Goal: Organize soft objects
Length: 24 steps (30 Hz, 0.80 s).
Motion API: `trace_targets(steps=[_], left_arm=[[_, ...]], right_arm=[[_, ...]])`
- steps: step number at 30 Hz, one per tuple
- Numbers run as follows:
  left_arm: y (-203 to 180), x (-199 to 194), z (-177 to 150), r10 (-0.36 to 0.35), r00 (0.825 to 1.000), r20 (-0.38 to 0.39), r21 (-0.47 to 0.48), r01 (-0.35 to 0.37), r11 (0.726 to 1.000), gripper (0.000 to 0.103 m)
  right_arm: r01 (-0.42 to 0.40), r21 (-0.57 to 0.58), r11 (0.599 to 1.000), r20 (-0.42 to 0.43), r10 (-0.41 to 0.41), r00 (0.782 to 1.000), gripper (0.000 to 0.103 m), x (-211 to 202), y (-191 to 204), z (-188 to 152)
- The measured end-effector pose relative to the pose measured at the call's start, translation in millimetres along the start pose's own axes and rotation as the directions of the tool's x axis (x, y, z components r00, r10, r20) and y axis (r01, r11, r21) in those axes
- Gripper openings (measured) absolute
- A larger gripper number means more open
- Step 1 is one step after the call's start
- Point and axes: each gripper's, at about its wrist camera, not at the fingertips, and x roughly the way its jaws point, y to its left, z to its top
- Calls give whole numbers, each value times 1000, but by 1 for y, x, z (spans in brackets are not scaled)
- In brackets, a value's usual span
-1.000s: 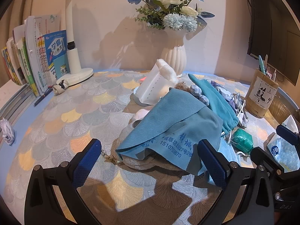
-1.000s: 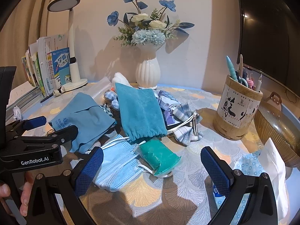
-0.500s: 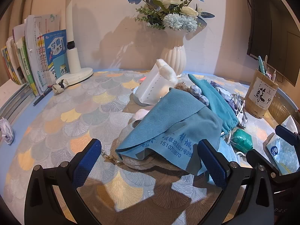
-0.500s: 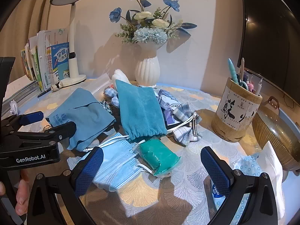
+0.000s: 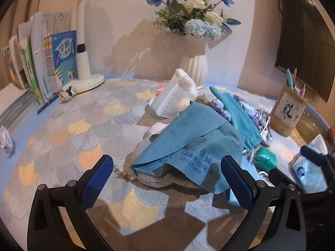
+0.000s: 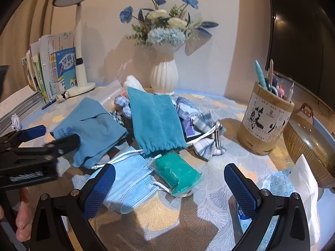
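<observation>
Left claw: mine, wide apart, facing the printed blue cloth draped over a plush lump.
Right claw: wide apart, holding nothing.
Only my right view: face mask, green packet.
Beyond: teal drawstring pouch, vase, pen holder.

A white ribbed vase of blue and white flowers stands at the back of the worktop, which carries a fan-patterned cloth. To its left a white desk lamp rises from a round base, beside a row of upright books. A pen lies near the books. On the right, a bamboo pen holder filled with pens stands just beside a ribbed brown bowl. A dark screen hangs behind them.
</observation>
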Motion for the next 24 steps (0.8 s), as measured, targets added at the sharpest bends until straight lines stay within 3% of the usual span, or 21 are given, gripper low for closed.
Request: trace_targets(steps=[5, 9, 12, 14, 15, 20, 22, 24], left_arm=[[18, -17, 9, -50, 999, -4, -36, 50, 998, 102], [51, -38, 40, 33, 999, 25, -34, -32, 999, 102], [96, -35, 68, 78, 997, -16, -138, -79, 987, 102], [125, -28, 82, 62, 998, -6, -199, -62, 978, 102], [139, -19, 89, 90, 996, -14, -204, -91, 975, 102], [174, 40, 113, 175, 980, -99, -131, -187, 974, 102], [186, 65, 117, 212, 969, -128, -96, -225, 970, 102], [196, 84, 120, 225, 964, -143, -72, -237, 969, 102]], right_arm=[[-35, 39, 999, -82, 38, 996, 103, 7, -8, 7], [-89, 97, 991, -216, 109, 970, 103, 18, -15, 34], [-101, 114, 988, -246, 126, 961, 103, 26, -18, 58], [-102, 126, 987, -243, 131, 961, 103, 32, -21, 68], [-102, 128, 987, -242, 130, 961, 103, 37, -23, 72], [-129, 139, 982, -253, 161, 954, 102, 66, -27, 79], [-156, 144, 977, -264, 190, 946, 95, 77, -25, 81], [-185, 125, 975, -272, 213, 938, 94, 86, -17, 84]])
